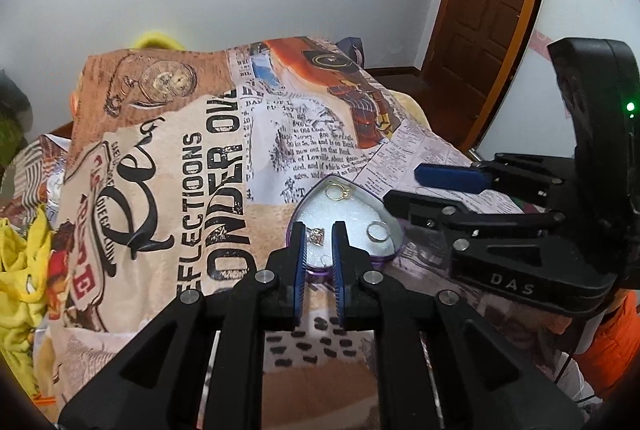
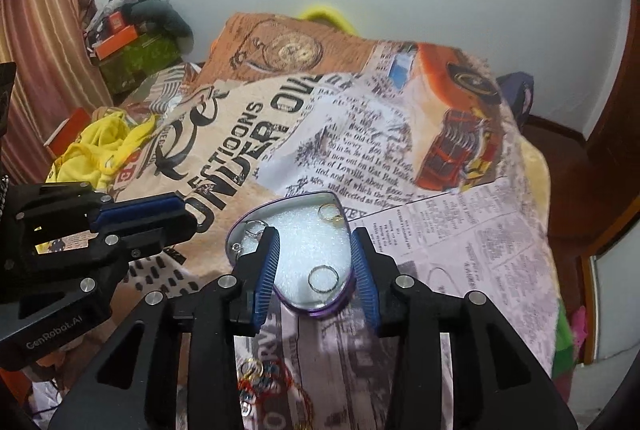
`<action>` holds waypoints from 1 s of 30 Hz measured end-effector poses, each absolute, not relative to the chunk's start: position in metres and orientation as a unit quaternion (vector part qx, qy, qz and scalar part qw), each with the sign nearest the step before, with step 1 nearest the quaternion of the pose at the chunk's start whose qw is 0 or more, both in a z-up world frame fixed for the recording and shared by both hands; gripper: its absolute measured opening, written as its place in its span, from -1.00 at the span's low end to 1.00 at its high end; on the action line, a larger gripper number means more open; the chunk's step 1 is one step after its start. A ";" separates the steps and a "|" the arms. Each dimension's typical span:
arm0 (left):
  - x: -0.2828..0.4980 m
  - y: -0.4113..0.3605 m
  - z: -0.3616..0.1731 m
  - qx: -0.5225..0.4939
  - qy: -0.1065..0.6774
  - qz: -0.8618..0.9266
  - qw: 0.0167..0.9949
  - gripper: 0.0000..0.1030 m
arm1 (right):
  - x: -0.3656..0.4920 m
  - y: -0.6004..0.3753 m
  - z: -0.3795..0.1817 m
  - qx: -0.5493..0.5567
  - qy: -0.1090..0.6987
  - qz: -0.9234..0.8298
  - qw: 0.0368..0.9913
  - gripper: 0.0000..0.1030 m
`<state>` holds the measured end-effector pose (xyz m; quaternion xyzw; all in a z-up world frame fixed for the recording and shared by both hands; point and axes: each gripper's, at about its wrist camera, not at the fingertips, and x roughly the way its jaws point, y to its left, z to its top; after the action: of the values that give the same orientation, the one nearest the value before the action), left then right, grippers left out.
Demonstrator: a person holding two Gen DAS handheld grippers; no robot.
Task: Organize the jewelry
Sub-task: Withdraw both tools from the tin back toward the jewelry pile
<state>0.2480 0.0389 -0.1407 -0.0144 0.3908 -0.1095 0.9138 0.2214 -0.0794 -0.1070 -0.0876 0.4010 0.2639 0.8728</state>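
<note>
A purple heart-shaped box [image 1: 394, 230] with white foam lining lies open on the printed blanket; it also shows in the right wrist view [image 2: 232, 234]. In it lie a gold ring [image 1: 337, 192], a silver ring [image 1: 378, 232] and a small gold earring [image 1: 317, 236]. My left gripper [image 1: 319, 230] is open a little, its tips over the box around the earring. My right gripper [image 2: 314, 236] is open wide over the box, above the silver ring [image 2: 323, 278]. More jewelry [image 2: 264, 386], red and gold, lies on the blanket under the right gripper.
The printed blanket [image 1: 192, 165] covers the bed. Yellow cloth [image 2: 100, 149] and orange boxes [image 2: 120, 41] lie at the far left. A brown door [image 1: 488, 9] stands at the right. A white wall is behind the bed.
</note>
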 end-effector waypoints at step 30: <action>0.182 0.009 -0.165 0.005 0.428 -0.104 0.898 -0.40 | 0.141 -0.120 -0.096 -0.107 0.377 0.201 0.898 -0.30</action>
<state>0.1822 0.0090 -0.1651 0.0050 0.4278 -0.1043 0.8978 0.1415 -0.1197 -0.0961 -0.1067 0.3768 0.2010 0.8979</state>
